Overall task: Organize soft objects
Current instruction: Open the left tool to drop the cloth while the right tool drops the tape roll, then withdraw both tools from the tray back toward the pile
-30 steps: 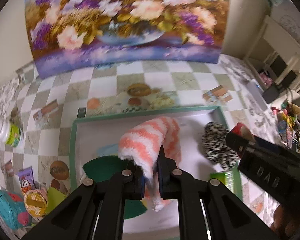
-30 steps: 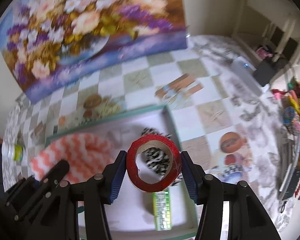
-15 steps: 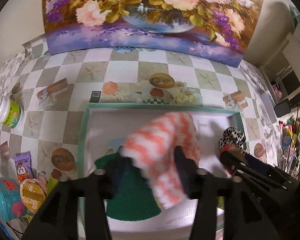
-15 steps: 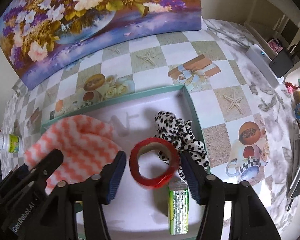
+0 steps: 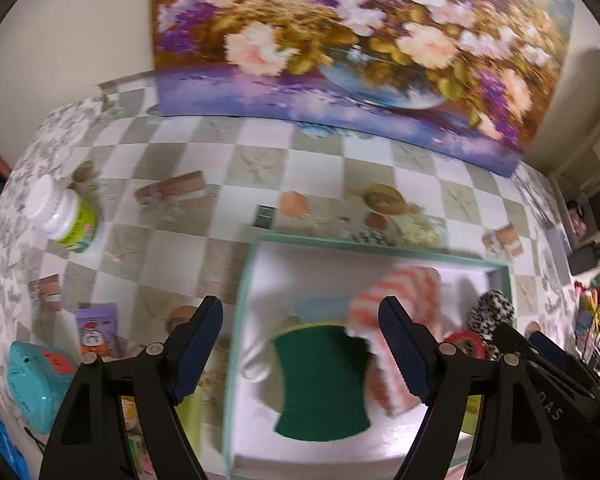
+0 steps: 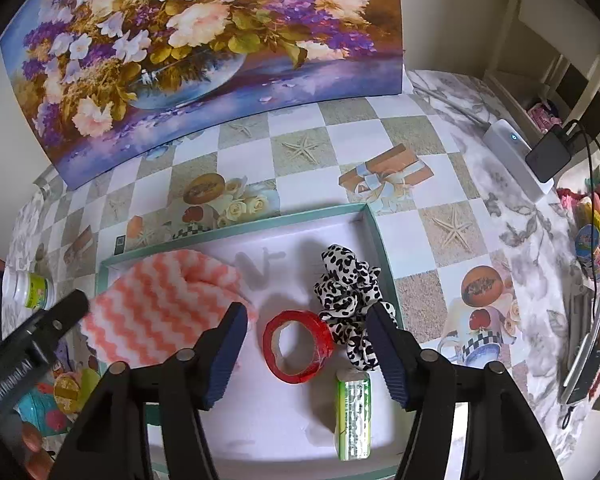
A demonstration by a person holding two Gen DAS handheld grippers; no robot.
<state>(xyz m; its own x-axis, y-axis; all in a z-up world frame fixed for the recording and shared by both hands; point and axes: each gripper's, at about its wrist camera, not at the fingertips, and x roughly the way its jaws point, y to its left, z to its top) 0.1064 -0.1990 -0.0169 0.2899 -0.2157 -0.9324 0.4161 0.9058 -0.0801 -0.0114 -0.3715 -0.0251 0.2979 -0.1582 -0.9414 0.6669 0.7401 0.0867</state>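
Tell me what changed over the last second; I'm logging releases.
Both let go. The left hand-held gripper opened, dropping the striped cloth into the tray. The right hand-held gripper released the red tape roll, now lying flat. The scrunchie and green pack stayed put.

The left handheld gripper [image 5: 300, 346] is matte black plastic with two angular arms, each tipped by a dark blue ribbed pad [image 5: 198, 346] and fastened with round silver screws. The right handheld gripper [image 6: 304, 356] has the same build; white lettering marks a black body at its view's left edge.
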